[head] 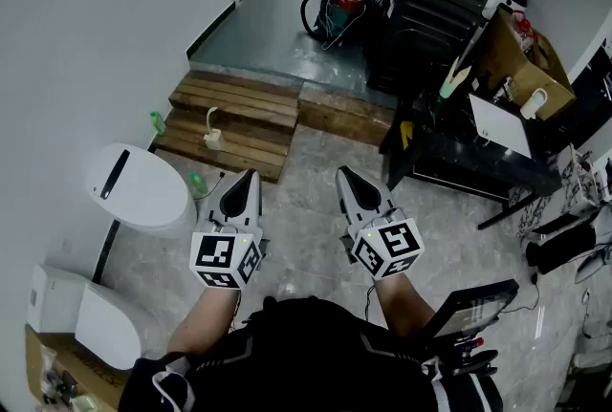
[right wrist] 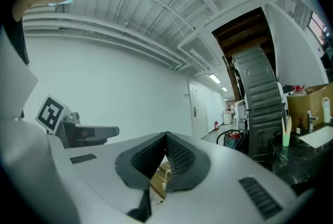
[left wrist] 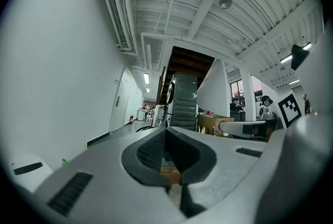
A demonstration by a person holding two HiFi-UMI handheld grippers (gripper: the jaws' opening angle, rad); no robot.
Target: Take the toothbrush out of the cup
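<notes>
The grey left gripper (head: 250, 175) and right gripper (head: 343, 174) are held level side by side, each with its fingers pressed together on nothing. A pale, slim toothbrush (right wrist: 283, 124) stands in a light green cup (right wrist: 285, 140) on the black worktop (right wrist: 304, 158), well ahead and right of the right fingers.

grey floor (head: 308, 160) bears wooden steps (head: 234, 119) and, perhaps, a white bin (head: 139, 188).

place: workshop hall | evidence: toilet (head: 139, 190), wooden pallet (head: 234, 119), ceiling pipes (left wrist: 117, 10)
</notes>
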